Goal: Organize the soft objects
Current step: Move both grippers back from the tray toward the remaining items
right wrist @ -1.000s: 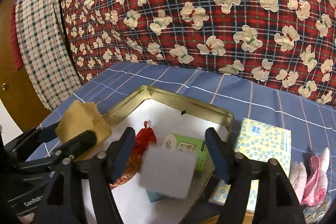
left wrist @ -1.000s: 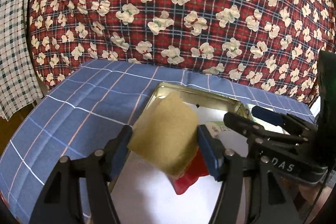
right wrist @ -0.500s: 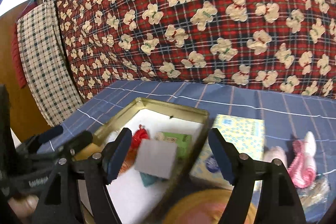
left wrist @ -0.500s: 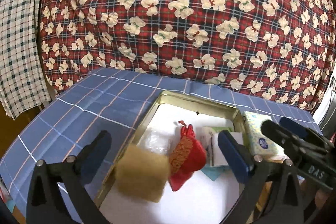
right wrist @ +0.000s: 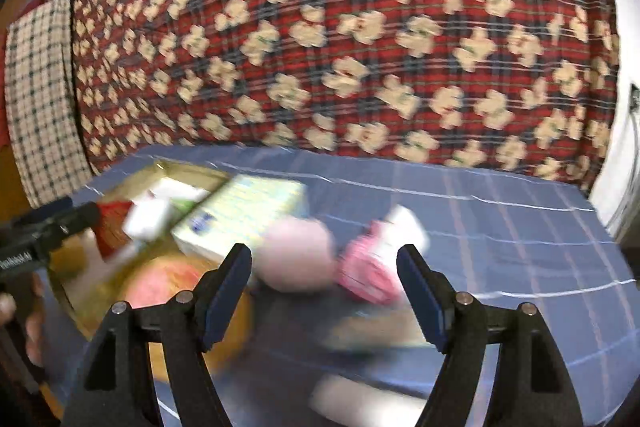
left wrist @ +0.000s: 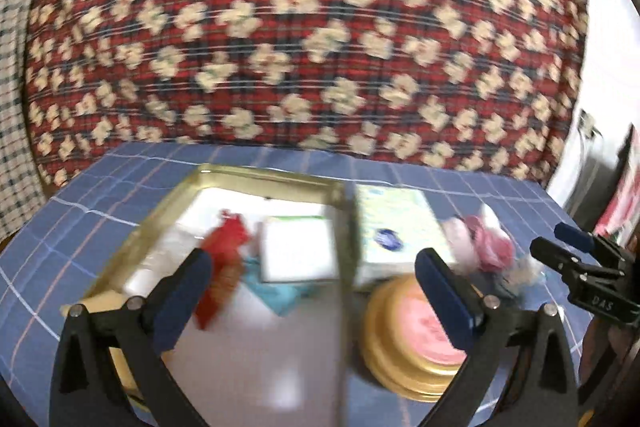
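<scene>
My left tongs are wide open with nothing in them. They have just been opening. They hang over the gold tin tray on the desk, which has a blue checked cloth on it. In the tray lie a red pouch, a white square pad and a small teal thing. Just beside the tray, on the right, is a tissue pack with dots. In front of it sits a round gold tin with a pink top.

My right tongs are open too, and empty. They have just been opening a bit more. Past them on the cloth lie a soft pale pink ball and a pink and white rolled cloth, close together. Both pictures are blurry. Behind the desk hangs a big red blanket with teddy bears on it.
</scene>
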{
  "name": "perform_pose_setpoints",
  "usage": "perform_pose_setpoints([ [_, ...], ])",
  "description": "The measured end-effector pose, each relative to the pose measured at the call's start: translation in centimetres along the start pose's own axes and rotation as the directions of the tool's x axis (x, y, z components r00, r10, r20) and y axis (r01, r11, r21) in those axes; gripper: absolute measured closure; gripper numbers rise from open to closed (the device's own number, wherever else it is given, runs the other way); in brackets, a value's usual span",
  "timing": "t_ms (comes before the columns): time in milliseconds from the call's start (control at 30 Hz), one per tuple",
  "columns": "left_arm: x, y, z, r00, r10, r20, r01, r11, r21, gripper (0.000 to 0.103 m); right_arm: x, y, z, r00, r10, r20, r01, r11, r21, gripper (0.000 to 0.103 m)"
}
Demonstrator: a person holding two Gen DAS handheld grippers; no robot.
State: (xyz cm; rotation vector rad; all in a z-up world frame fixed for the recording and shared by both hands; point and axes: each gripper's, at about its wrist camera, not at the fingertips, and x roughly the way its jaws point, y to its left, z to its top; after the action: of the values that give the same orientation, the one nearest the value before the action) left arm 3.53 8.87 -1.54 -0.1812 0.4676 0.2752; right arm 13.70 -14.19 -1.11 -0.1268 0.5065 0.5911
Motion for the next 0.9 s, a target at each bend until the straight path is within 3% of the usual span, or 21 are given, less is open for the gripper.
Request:
perform_pose_setpoints([
  [200,-0.2,-3.5,-0.3,0.999,-0.033,0.005,0.033,0.998,0.056,0.001,-1.4,-3.2,-2.5,0.999,0.019,-0.042,-0.022,0.998,-0.067,0.028],
  [433,0.7,-6.1,-1.0,0.998,-0.059,-0.03,0.062,0.994,0.094,0.001,-1.1,-2.1,-4.5,0.99,0.07,-0.124,-0.094,0.976,-0.198,0.031],
  [600,1.0,-7.5,-1.5,0.997,-0.068,-0.045,0.073,0.99,0.121,0.001,0.6,-2.5,-5.1,0.975,0.074,-0.209,-0.113,0.976,-0.184,0.038],
  [800,1.1,-8.0,-1.6,0.996,-0.071,-0.05,0.077,0.989,0.124,0.001,1.0,-3.3,-5.5,0.948,0.19,-0.256,-0.223,0.969,-0.105,0.039],
  [900,1.3,-8.2,-1.7,0.996,-0.073,-0.057,0.08,0.988,0.129,0.001,1.1,-2.9,-5.9,0.938,0.198,-0.286,-0.24,0.963,-0.12,0.039],
])
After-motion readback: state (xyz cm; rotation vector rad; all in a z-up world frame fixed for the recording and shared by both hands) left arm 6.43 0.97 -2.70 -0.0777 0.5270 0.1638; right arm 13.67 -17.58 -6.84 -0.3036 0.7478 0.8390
